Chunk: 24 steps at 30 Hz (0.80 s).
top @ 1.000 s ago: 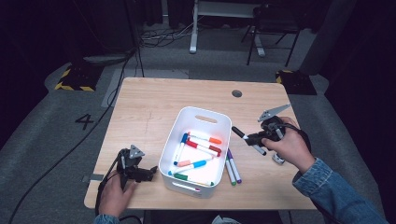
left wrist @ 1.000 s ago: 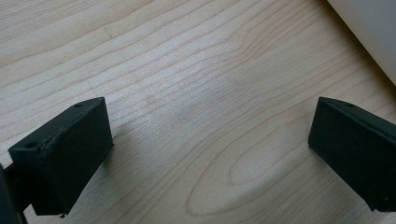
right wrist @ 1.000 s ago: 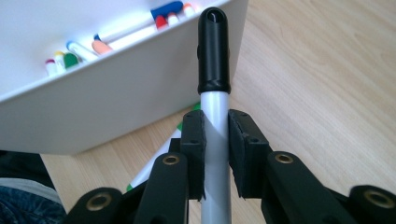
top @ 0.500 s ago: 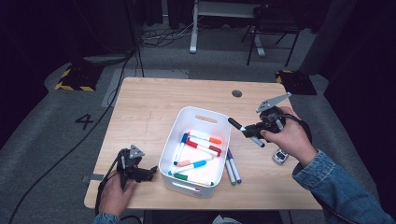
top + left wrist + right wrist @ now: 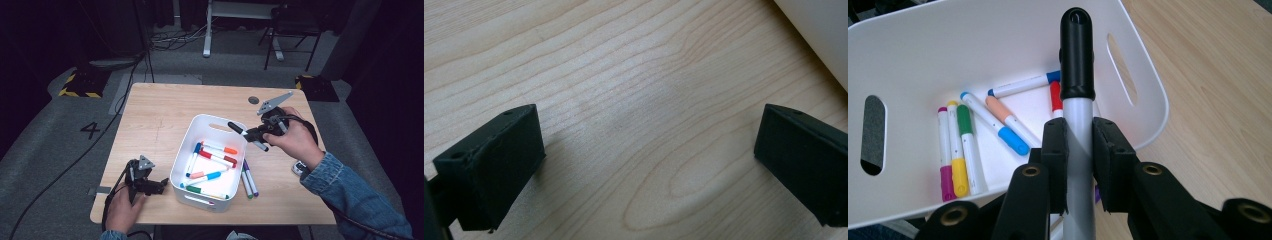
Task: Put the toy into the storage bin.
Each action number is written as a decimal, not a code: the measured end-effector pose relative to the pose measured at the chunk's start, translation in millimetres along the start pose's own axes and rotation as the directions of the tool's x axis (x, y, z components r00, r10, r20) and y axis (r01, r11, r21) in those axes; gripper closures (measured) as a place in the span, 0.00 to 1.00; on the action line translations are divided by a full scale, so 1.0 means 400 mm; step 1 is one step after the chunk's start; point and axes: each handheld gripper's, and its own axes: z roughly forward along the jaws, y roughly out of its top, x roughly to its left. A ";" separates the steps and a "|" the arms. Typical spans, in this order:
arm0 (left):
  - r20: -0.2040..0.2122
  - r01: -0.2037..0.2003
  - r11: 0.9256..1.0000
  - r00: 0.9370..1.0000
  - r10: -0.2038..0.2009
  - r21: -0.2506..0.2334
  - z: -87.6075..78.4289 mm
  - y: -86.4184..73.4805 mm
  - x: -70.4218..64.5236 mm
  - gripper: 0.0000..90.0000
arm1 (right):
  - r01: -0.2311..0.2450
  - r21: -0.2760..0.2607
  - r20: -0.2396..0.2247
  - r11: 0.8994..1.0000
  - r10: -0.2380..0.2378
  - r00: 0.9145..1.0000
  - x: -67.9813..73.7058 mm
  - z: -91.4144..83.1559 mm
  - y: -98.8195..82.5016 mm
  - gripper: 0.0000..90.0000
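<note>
A: Where is the black-capped marker (image 5: 1077, 100)?

B: It is gripped tight by the right hand-held gripper (image 5: 260, 134) and held above the white bin's (image 5: 218, 123) rim; several markers are already inside; two (image 5: 248, 181) are left on the bench (image 5: 160, 112).

A: And the left hand-held gripper (image 5: 644, 165)?

B: It is held wide apart, with nothing in it; some marker colours cannot be made out.

Bare wooden table (image 5: 165, 120) left of the white bin (image 5: 200, 130), bin walls fencing markers, two markers (image 5: 248, 179) beside its right wall
</note>
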 end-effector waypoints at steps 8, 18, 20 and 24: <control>0.000 0.001 1.000 1.000 -0.001 0.002 0.000 0.001 0.000 0.00 | 0.039 -0.010 -0.006 0.999 -0.039 0.999 0.009 0.030 0.061 0.86; -0.002 0.001 1.000 1.000 -0.001 0.002 0.000 0.002 0.000 0.00 | 0.059 -0.053 -0.029 0.997 -0.060 0.998 0.014 0.084 0.101 0.86; 0.002 0.002 1.000 1.000 -0.002 0.002 0.001 0.001 0.000 0.00 | 0.064 -0.063 -0.039 0.996 -0.066 0.997 0.017 0.100 0.105 0.86; 0.004 0.003 1.000 1.000 -0.003 0.003 0.001 0.001 0.000 0.00 | 0.059 -0.050 -0.047 0.997 -0.061 0.997 0.023 0.128 0.105 0.86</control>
